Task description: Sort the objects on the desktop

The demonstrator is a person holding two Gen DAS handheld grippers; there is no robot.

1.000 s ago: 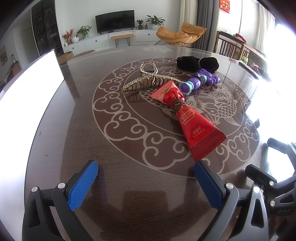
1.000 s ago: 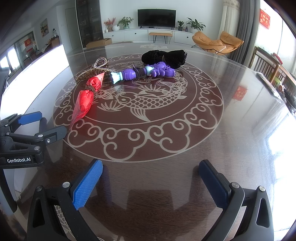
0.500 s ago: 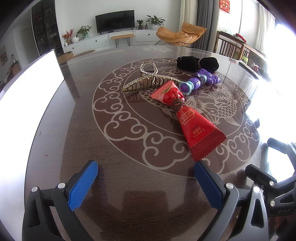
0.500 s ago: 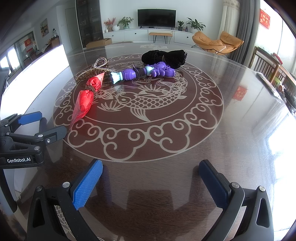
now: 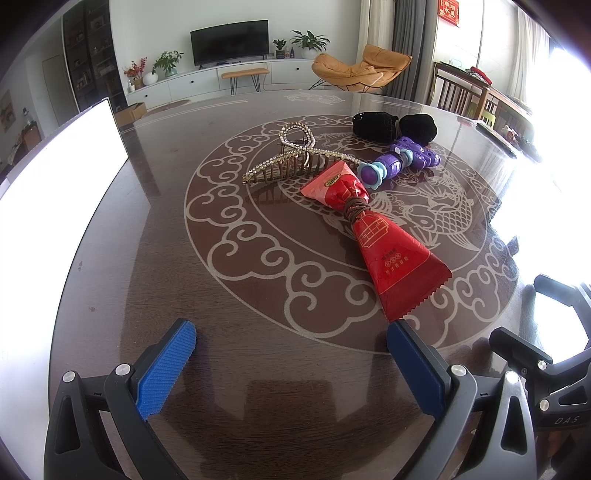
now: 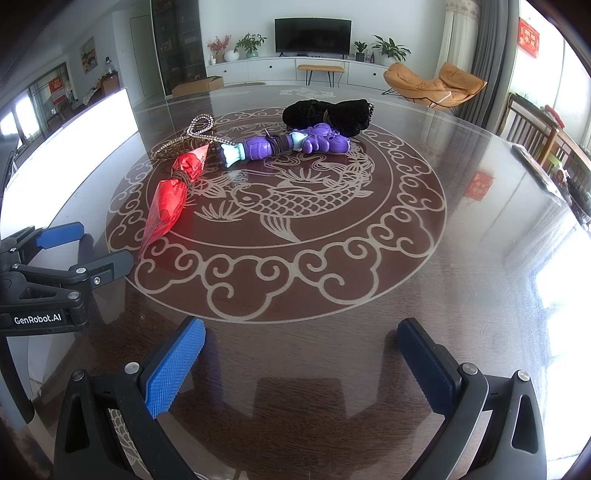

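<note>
Left wrist view: my left gripper (image 5: 290, 350) is spread wide and empty above the table (image 5: 147, 258); the red packet (image 5: 388, 251) lies just beyond its right finger, not touching.

Right wrist view: my right gripper (image 6: 301, 349) is wide open, holding nothing. The purple toy (image 6: 288, 144) and black pouch (image 6: 328, 114) lie far off.

A home living room, seen from across a dark round table (image 6: 461, 229) inlaid with a fish and cloud pattern. Beyond the table, against the far wall: a flat television (image 6: 312, 36) above a long white cabinet (image 6: 258, 70), with potted plants (image 6: 388, 48) either side. Right of the television, an orange lounge chair (image 6: 434, 84) beside grey curtains (image 6: 491, 55).
</note>
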